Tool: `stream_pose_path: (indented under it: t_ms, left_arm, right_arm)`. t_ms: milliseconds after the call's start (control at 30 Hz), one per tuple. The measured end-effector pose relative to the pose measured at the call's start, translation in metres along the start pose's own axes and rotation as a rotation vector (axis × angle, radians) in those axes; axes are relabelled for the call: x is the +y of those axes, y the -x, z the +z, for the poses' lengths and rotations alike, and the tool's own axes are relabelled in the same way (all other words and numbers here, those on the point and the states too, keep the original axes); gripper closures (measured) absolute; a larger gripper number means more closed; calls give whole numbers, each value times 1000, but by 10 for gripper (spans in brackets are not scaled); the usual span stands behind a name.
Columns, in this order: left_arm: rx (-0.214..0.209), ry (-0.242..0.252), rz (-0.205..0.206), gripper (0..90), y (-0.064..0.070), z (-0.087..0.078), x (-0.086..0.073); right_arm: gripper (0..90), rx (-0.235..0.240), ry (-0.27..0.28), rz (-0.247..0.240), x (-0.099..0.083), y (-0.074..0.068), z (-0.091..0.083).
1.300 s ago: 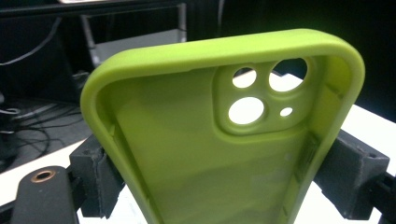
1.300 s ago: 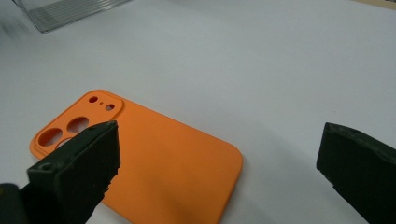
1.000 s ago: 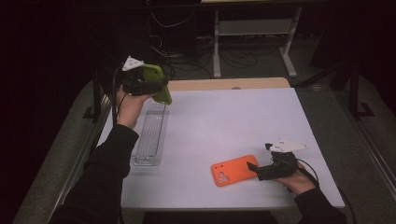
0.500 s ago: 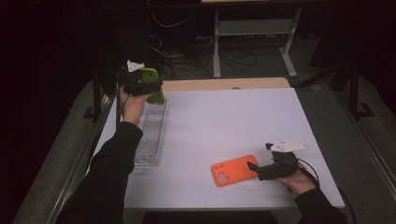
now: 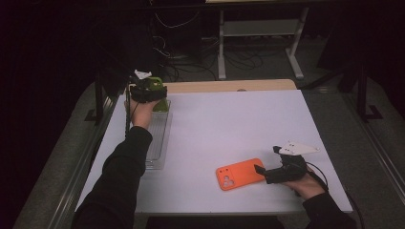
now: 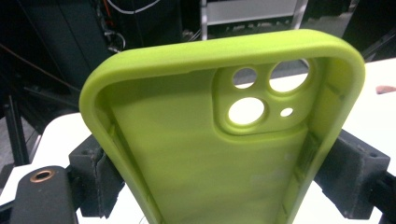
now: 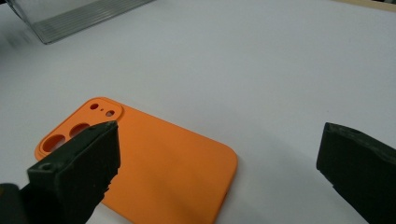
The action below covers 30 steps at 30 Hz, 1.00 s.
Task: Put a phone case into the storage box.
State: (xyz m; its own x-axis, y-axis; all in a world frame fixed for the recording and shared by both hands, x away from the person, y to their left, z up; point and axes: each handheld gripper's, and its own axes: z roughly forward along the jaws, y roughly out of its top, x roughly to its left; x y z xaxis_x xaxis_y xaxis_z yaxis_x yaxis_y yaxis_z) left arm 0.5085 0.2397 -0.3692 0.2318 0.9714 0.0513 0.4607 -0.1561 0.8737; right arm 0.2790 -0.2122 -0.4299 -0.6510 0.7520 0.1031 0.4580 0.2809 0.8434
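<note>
The jaws of the left gripper (image 5: 149, 91) are clenched on the long sides of a lime-green phone case (image 6: 224, 135), one black pad pressed against each side wall, as is seen in the left gripper view. The case is held with its hollow inside turned toward that camera and its camera cut-outs (three round holes and one small one) at the upper end. In the high view this gripper is raised above the far end of a clear plastic tray (image 5: 157, 143), which lies lengthwise along the left edge of the counter (image 5: 239, 124), and the green case is glimpsed just under the gripper near the far-left corner. The jaws of the right gripper (image 5: 267, 172) are spread apart, with nothing gripped between them. An orange phone case (image 5: 239, 173) is laid flat, back upward, near the front edge of the counter, right of the middle. In the right gripper view one jaw is seen in front of the cut-out end of the orange phone case (image 7: 154, 163), while the other jaw stands over bare white counter to the side; whether either jaw touches the case cannot be told. The two cases are kept well apart, at opposite corners of the counter. The person's sleeves are dark.
</note>
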Motion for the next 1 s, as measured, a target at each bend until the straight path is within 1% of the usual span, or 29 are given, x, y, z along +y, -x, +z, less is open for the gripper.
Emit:
stream_pose_path:
  t_ms: [100, 167, 233, 267, 300, 367, 400, 467, 500, 567, 667, 700, 733, 800, 833, 867, 900, 933, 967, 1000]
  left_arm:
    - [1, -15, 9, 134, 0, 4, -5]
    - [4, -14, 8, 133, 1, 6, -8]
    - [14, -28, 32, 132, 1, 7, -11]
    - [25, -20, 24, 131, 3, 9, -13]
    - [32, -25, 32, 131, 3, 9, -14]
    - [33, -25, 24, 130, 3, 11, -16]
    - [34, -29, 28, 129, 3, 12, -16]
    - [35, -31, 22, 128, 3, 13, -17]
    - [41, -37, 29, 127, 2, 13, -17]
    - [43, -31, 23, 126, 2, 14, -17]
    - [35, -29, 24, 119, 1, 15, -18]
    - [25, -19, 6, 115, 1, 15, -18]
    - [17, -21, 1, 100, 0, 14, -17]
    - [11, -7, -17, 65, -1, 14, -17]
    - [8, -4, -17, 47, -2, 14, -17]
    - [-3, -1, -9, 32, -3, 14, -16]
    - [-14, 3, -17, 27, -3, 13, -16]
    - [-12, -7, -7, 19, -3, 12, -16]
    - [-15, -4, -5, 17, -4, 11, -16]
    - [-21, 3, -15, 17, -5, 10, -15]
  right_arm:
    - [0, -1, -1, -3, 0, 0, 0]
    - [0, 0, -1, -3, 0, 0, 0]
    - [0, 0, -2, -4, 0, 0, 0]
    - [0, 0, -2, -4, 0, 0, 0]
    - [0, 0, -2, -4, 0, 0, 0]
    - [0, 1, -1, -3, 0, 0, 0]
    - [0, 2, -2, -2, 0, -1, 0]
    - [0, 3, -4, -5, 0, 0, 1]
    - [0, 3, -4, -6, 0, 0, 1]
    - [0, 2, -5, -9, 0, 0, 1]
    - [0, 2, -6, -8, 0, 0, 1]
    - [0, 3, -7, -7, 0, 0, 1]
    - [0, 4, -9, -4, -1, 0, 1]
    - [0, 4, -11, -4, -1, 0, 1]
    - [0, 4, -10, -3, -1, 0, 1]
    - [0, 3, -10, -4, -1, 0, 1]
    - [0, 3, -11, -3, -1, 0, 1]
    - [0, 3, -11, -4, -1, 0, 1]
    - [0, 2, -11, -4, -1, 0, 1]
    - [0, 2, -11, -5, -1, 0, 1]
